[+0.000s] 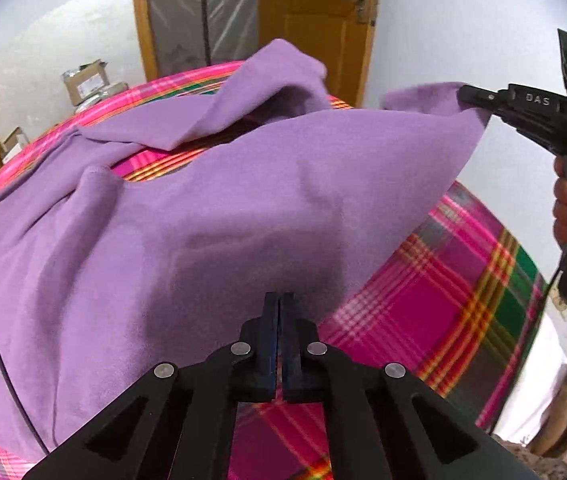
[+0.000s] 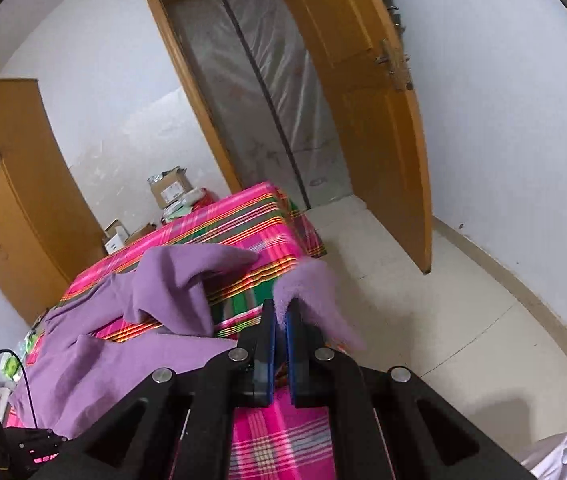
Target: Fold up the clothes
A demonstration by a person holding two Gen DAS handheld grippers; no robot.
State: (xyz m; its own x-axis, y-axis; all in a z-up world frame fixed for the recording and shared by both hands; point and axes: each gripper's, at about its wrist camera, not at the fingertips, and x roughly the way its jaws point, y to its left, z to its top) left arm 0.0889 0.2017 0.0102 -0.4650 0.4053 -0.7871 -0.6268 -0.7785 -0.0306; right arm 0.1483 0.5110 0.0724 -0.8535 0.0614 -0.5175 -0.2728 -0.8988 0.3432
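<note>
A purple garment [image 1: 211, 216] lies spread over a bed with a pink plaid cover [image 1: 435, 304]. My left gripper [image 1: 280, 300] is shut on the garment's near edge and holds it just above the bed. My right gripper [image 2: 280, 312] is shut on another edge of the purple garment [image 2: 155, 344] and lifts it; it also shows at the right of the left wrist view [image 1: 468, 96], pulling the cloth taut. A far part of the garment [image 2: 187, 276] stands folded up in a loose hump.
The bed cover [image 2: 243, 232] reaches toward an open wooden door [image 2: 383, 128] with a plastic-curtained doorway. Cardboard boxes [image 2: 171, 190] stand by the far wall, a wooden wardrobe [image 2: 15, 200] at the left. Tiled floor [image 2: 443, 320] lies right of the bed.
</note>
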